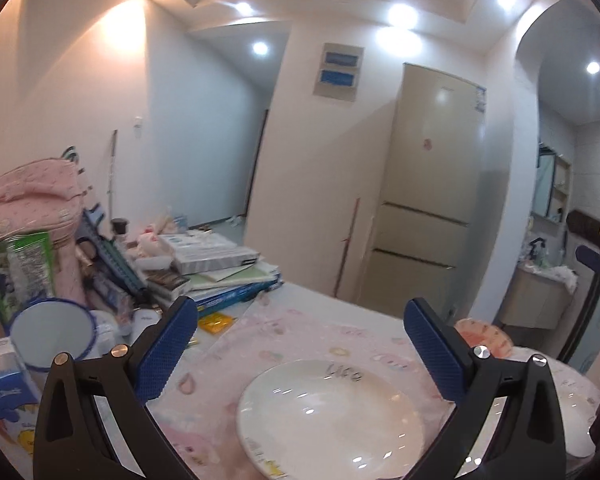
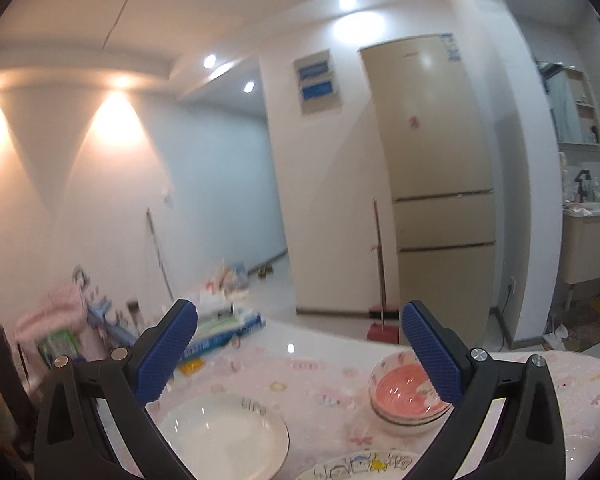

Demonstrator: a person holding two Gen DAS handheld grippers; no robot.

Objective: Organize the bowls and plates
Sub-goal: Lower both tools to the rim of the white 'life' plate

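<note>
Pink patterned cloth covers the bench (image 1: 320, 332). Left tongs (image 1: 300, 344) stand apart, empty, above the white plate (image 1: 332, 416). Right tongs (image 2: 300, 348) also stand apart, empty; the pink bowl (image 2: 404, 396) lies beneath their right finger.

Beige fridge (image 2: 440, 184), red dustpan (image 2: 382, 332), stacked books (image 1: 220, 272) beside pink bag (image 1: 32, 208)

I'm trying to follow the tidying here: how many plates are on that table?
2 for sure: a white plate at front left, and a cartoon-printed plate at the near edge, partly cut off. The pink bowls sit nested at right; more dishes may be hidden.
</note>
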